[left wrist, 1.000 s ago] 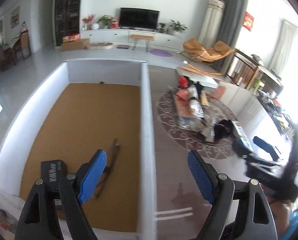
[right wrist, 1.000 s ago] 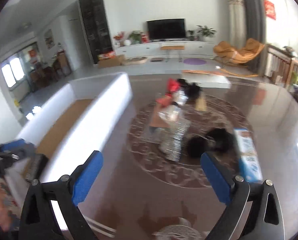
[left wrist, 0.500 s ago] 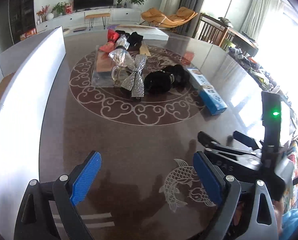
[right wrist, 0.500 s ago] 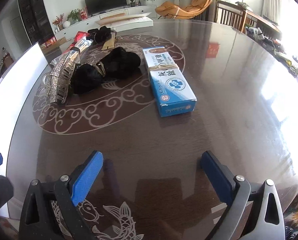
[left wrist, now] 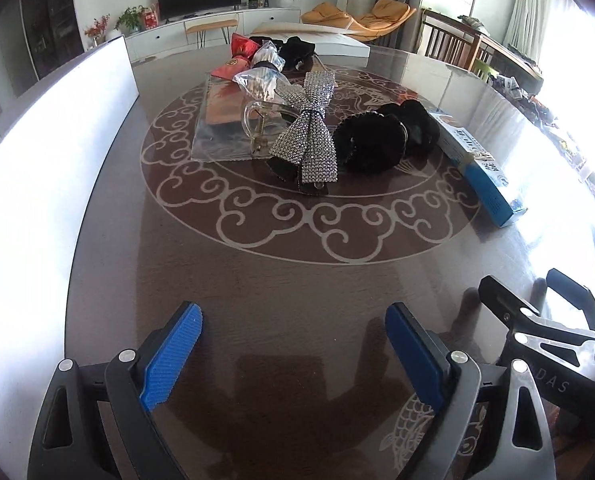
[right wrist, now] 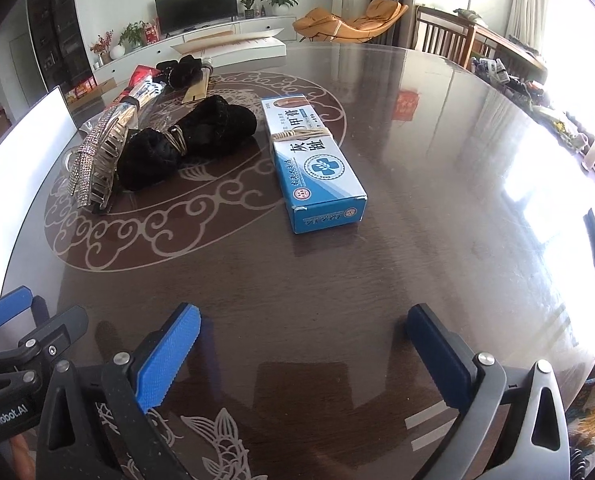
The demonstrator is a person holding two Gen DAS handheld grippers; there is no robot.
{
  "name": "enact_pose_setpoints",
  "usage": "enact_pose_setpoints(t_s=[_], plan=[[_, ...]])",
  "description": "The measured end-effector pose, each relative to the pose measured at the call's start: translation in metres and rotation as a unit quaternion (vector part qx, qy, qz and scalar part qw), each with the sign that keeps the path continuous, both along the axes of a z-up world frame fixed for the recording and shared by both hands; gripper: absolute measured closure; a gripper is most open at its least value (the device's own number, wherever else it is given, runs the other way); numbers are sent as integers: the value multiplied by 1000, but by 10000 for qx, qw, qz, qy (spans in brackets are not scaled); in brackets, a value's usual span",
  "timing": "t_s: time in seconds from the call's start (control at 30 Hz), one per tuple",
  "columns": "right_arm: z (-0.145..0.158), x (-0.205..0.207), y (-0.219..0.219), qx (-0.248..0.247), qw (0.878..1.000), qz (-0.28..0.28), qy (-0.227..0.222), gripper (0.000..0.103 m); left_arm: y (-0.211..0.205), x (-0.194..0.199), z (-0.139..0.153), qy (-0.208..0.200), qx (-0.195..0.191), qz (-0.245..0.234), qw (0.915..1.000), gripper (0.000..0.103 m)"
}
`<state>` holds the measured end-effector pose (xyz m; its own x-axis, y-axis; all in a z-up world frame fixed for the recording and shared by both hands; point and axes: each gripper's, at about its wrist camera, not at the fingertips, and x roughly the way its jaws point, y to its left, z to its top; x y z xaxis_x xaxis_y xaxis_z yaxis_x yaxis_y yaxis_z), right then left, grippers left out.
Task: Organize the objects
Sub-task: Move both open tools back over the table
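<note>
Nearest the lens, the left gripper [left wrist: 293, 340] hangs over the dark table [left wrist: 257, 280] with its blue pads spread wide, holding nothing and touching nothing. The right gripper [right wrist: 303, 340] is beside it, equally wide and empty. Farther out, a blue box [right wrist: 315, 164] lies flat on the table's scroll pattern. Just left of it sit black fluffy hair ties [right wrist: 185, 144], then a rhinestone bow [left wrist: 307, 136]. A white bin wall [left wrist: 45, 140] borders the table's left edge.
</note>
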<state>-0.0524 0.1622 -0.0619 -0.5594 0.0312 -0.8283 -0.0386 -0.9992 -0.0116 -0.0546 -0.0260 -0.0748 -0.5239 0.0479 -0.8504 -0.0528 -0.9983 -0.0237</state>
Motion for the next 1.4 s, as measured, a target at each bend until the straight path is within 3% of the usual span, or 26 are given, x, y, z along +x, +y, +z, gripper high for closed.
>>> enact_pose_setpoints(t_s=[0.07,0.17,0.97,1.4], plan=[[-1,1,0,1,10000,-4,19,0,1,-3,-2,29,-183,-11,9998,8],[0,2,0,4,10000,-6,36,0,-1,-8,-4,29,-162,14,9999,0],[1,3,-1,7,10000,-8,47,0,-2,-8,-5,202,-145,20,9997,0],[1,4,11,4,9994,-343,-14,0,-2,-8,-6,205,-145,23,9997,0]])
